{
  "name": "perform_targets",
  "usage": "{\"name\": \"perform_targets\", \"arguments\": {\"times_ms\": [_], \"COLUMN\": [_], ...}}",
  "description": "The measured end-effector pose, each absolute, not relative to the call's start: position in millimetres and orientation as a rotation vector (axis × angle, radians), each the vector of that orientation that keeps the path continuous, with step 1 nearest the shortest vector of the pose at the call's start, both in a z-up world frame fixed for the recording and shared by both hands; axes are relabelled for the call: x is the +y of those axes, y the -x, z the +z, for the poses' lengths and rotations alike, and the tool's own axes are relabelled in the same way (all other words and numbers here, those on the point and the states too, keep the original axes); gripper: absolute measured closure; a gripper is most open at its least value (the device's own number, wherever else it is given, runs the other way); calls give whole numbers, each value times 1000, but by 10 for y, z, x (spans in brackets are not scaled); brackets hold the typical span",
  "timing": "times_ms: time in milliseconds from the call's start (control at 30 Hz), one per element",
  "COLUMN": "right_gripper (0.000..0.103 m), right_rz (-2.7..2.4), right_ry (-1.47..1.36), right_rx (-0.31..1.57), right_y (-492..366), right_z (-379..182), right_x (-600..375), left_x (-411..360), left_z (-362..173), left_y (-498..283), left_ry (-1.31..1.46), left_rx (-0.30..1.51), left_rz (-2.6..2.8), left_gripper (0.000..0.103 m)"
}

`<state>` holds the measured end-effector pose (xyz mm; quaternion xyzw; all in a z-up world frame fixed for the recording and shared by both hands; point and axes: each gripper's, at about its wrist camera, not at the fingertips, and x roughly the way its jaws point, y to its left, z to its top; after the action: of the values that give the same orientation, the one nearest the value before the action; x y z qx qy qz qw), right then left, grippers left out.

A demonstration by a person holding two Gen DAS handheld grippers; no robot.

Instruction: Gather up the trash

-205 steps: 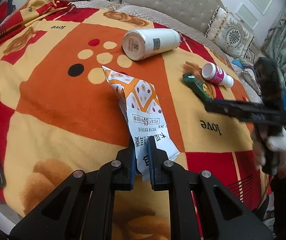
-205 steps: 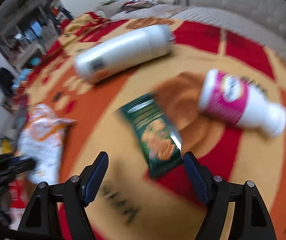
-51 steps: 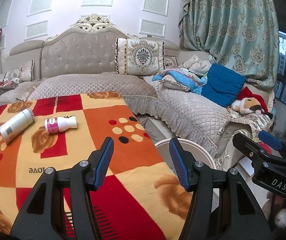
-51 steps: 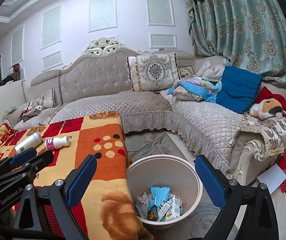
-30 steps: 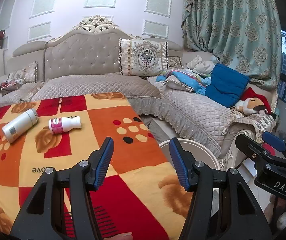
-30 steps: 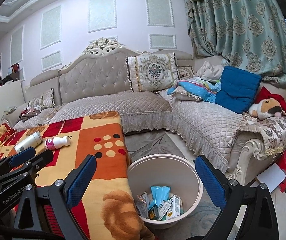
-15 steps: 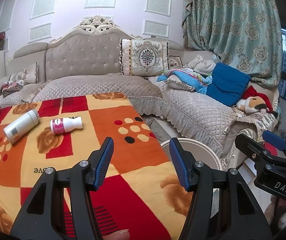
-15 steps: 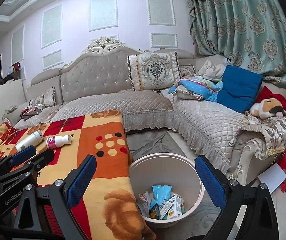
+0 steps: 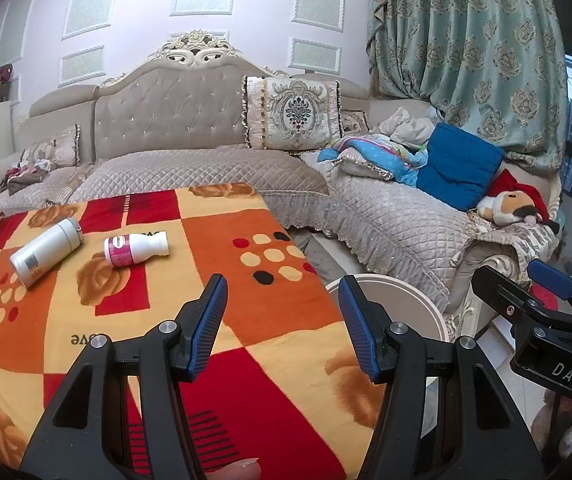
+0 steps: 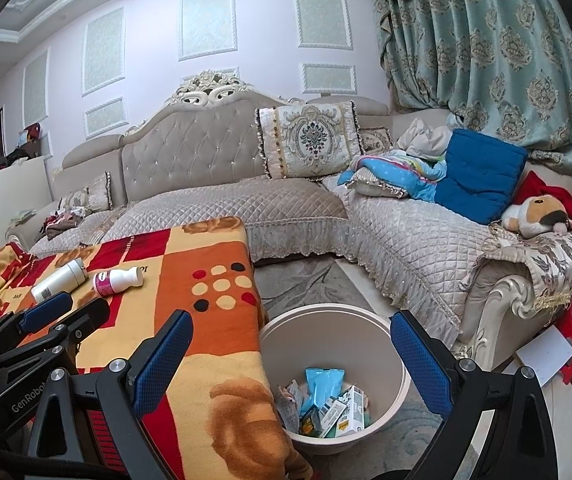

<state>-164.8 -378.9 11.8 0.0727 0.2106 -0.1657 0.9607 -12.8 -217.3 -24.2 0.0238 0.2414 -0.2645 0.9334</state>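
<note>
Both claws, left gripper [image 9: 281,324] and right gripper [image 10: 292,364], gape empty beside the bin [image 10: 396,364]; the pink bottle [image 9: 135,247] and white bottle [image 9: 45,251] lie far-left on the blanket [image 9: 286,344], nearer the left

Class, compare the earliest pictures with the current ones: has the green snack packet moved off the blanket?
Yes. The green snack packet no longer lies beside the pink bottle on the blanket; it seems to sit in the bin.
</note>
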Motion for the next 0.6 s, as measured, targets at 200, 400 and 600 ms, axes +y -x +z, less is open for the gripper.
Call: {"name": "perform_targets", "arguments": {"times_ms": [200, 400, 600], "right_gripper": [5, 4, 4], "right_rz": [-330, -330, -329], "right_ry": [-140, -140, -137], "right_rx": [436, 436, 439], "right_y": [1615, 1607, 1604], "right_z": [104, 105, 99], "right_x": [-3785, -3781, -3779], "left_x": [-2170, -2179, -2182], "left_z": [-247, -261, -263], "left_y": [125, 130, 133], "left_ry": [-55, -58, -57], "left_rx": [494, 496, 498], "left_rz": [-543, -545, -546], "left_gripper": [47, 47, 47]}}
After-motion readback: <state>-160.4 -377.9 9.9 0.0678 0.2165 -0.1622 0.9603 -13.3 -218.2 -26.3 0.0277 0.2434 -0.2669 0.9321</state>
